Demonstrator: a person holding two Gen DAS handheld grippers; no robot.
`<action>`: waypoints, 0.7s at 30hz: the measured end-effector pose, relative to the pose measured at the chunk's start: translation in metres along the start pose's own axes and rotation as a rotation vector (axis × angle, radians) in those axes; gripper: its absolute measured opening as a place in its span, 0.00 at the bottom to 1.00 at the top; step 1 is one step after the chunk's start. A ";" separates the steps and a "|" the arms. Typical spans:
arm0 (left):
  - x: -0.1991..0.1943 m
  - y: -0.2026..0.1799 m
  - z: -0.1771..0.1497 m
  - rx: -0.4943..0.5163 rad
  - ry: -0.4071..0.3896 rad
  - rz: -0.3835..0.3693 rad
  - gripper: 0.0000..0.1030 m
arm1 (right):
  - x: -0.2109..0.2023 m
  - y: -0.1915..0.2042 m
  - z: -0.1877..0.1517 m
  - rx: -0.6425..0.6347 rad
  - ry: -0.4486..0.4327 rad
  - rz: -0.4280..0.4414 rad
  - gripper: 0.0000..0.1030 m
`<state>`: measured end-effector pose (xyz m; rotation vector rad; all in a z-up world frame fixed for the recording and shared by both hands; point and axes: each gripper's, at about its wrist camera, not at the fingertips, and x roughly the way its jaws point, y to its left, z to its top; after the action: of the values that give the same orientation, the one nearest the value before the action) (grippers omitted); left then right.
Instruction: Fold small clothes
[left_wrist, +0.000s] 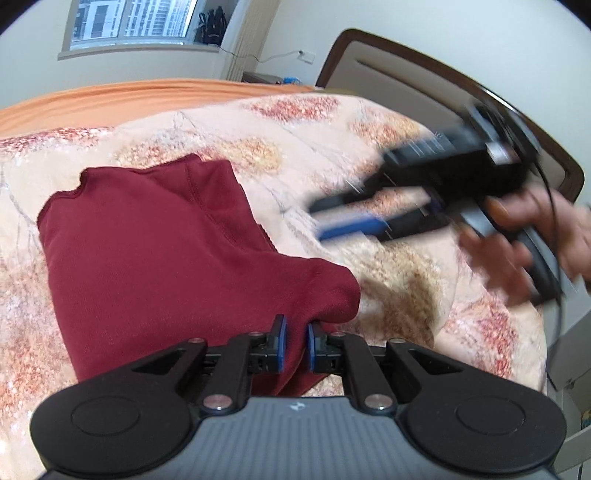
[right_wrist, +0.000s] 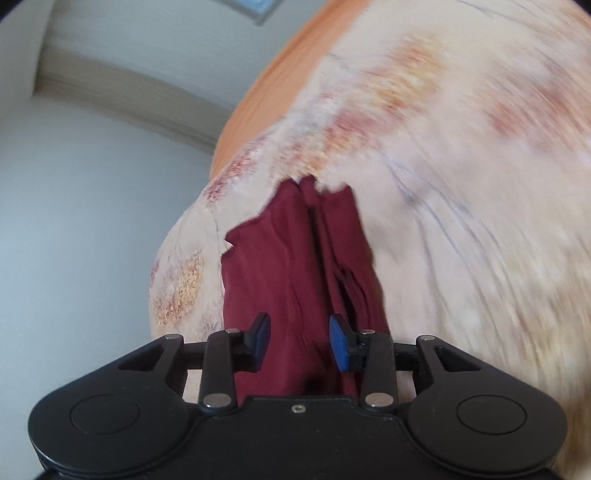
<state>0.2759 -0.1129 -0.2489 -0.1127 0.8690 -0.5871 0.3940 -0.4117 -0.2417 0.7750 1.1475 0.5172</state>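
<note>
A dark red garment (left_wrist: 147, 240) lies partly folded on the patterned blanket (left_wrist: 332, 122). My left gripper (left_wrist: 295, 328) is shut on its near right corner, and the red cloth bunches between the blue pads. My right gripper (left_wrist: 318, 220) is blurred and held by a hand (left_wrist: 517, 240). It hovers just right of the garment with its jaws apart, and only blanket shows between them. In the right wrist view the right gripper (right_wrist: 299, 332) stands open. The garment (right_wrist: 280, 258) there lies creased lengthwise beyond its fingers.
An orange sheet (left_wrist: 129, 96) covers the far side of the bed. A padded headboard with a dark frame (left_wrist: 424, 74) stands at the right. A window (left_wrist: 129, 22) and a white wall lie beyond. The blanket's edge (right_wrist: 177, 258) drops off at the left in the right wrist view.
</note>
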 end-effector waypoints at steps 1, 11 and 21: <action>-0.003 0.000 0.000 -0.002 -0.005 0.001 0.10 | -0.007 -0.008 -0.009 0.056 -0.002 0.009 0.38; -0.013 0.029 0.005 -0.281 -0.065 -0.071 0.10 | -0.002 -0.038 -0.066 0.436 -0.025 0.152 0.38; -0.012 0.033 0.005 -0.291 -0.067 -0.088 0.10 | 0.024 -0.038 -0.059 0.489 -0.025 0.199 0.30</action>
<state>0.2885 -0.0793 -0.2480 -0.4342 0.8835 -0.5323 0.3457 -0.4026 -0.2978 1.3236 1.1948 0.3909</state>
